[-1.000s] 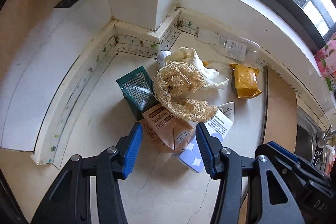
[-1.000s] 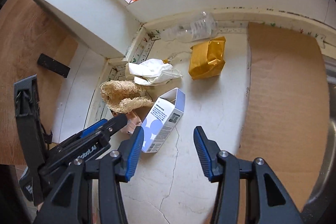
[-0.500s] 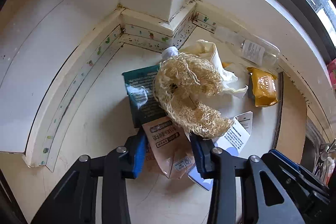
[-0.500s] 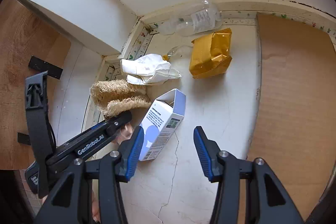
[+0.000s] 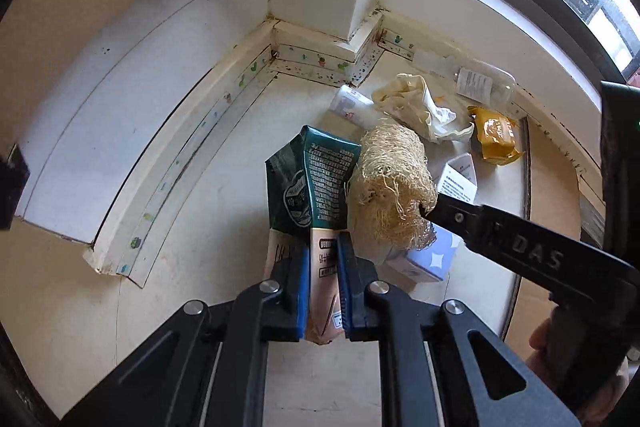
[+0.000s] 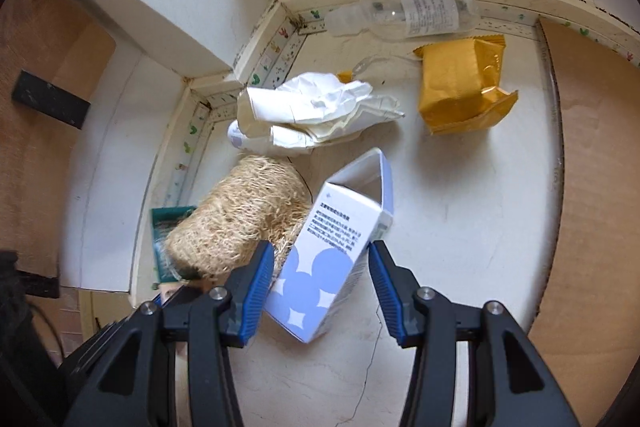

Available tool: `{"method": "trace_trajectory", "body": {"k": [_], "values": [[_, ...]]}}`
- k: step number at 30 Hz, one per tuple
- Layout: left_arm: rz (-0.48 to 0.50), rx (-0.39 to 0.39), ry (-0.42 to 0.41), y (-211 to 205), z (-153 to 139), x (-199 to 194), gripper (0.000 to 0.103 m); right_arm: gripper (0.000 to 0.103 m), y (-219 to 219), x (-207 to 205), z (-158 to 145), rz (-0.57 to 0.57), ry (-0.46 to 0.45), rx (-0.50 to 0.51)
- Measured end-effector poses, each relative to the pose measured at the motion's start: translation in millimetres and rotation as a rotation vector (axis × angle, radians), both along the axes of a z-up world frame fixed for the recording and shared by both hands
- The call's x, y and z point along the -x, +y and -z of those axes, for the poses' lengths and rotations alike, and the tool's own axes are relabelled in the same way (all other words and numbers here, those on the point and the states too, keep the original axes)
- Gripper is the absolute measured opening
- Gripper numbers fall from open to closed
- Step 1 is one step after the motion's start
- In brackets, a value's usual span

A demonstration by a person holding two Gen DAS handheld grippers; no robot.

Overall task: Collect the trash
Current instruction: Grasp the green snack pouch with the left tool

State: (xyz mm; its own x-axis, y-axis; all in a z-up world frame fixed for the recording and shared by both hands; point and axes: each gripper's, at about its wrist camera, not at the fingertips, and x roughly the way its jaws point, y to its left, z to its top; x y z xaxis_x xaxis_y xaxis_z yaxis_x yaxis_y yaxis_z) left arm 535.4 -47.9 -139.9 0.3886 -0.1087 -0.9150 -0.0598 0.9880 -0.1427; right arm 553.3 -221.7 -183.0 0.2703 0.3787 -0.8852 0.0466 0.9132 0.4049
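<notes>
In the left wrist view, the left claw [image 5: 323,287] sat at lower centre and its jaws had just been closing, blue pads now pinching the tan carton [image 5: 325,269] between them. The green carton [image 5: 316,187] stood directly above that, leaning against the straw-coloured loofah [image 5: 394,191] just to its right. Further right and higher lay the crumpled white bag [image 5: 420,103], then the clear plastic bottle [image 5: 476,83] along the wall, with the yellow packet [image 5: 496,135] just below it. The other tool's black arm cut in from the right edge, reaching toward the loofah.

Over in the right wrist view, the green carton peeked out at left, half hidden by the loofah [image 6: 244,219]. The right claw [image 6: 322,289] was spread at bottom centre, and the white and blue box [image 6: 332,259] lay tilted between its pads; whether the pads touched it, hard to tell. Above sat the white bag [image 6: 316,111], upper right the bottle [image 6: 416,11] and the yellow packet [image 6: 460,83], all on the pale bench [image 6: 460,227], with a brown board [image 6: 600,187] at far right.
</notes>
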Motion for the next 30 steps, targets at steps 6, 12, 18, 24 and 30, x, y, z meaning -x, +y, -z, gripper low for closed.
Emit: {"method": "trace_trajectory", "body": {"k": [6, 12, 18, 24, 30], "values": [[-0.015, 0.008, 0.001, 11.3, -4.8, 18.0, 0.010, 0.050, 17.6, -1.3, 11.8, 0.000, 0.023, 0.067], [-0.039, 0.016, 0.007, 27.2, -3.5, 37.0, 0.010, 0.050, 22.5, -5.0, 12.5, 0.000, 0.013, 0.085], [-0.044, 0.028, 0.017, 34.6, 0.6, 55.7, 0.010, 0.042, 9.7, 4.0, 9.2, 0.006, 0.015, 0.070], [-0.033, 0.039, 0.020, 34.8, -0.7, 75.8, 0.010, 0.040, 2.6, 23.0, -5.6, -0.023, -0.009, 0.069], [-0.019, 0.055, 0.018, 34.6, -6.9, 92.9, 0.010, 0.040, -3.8, 43.6, -12.2, -0.028, -0.006, 0.090]]}}
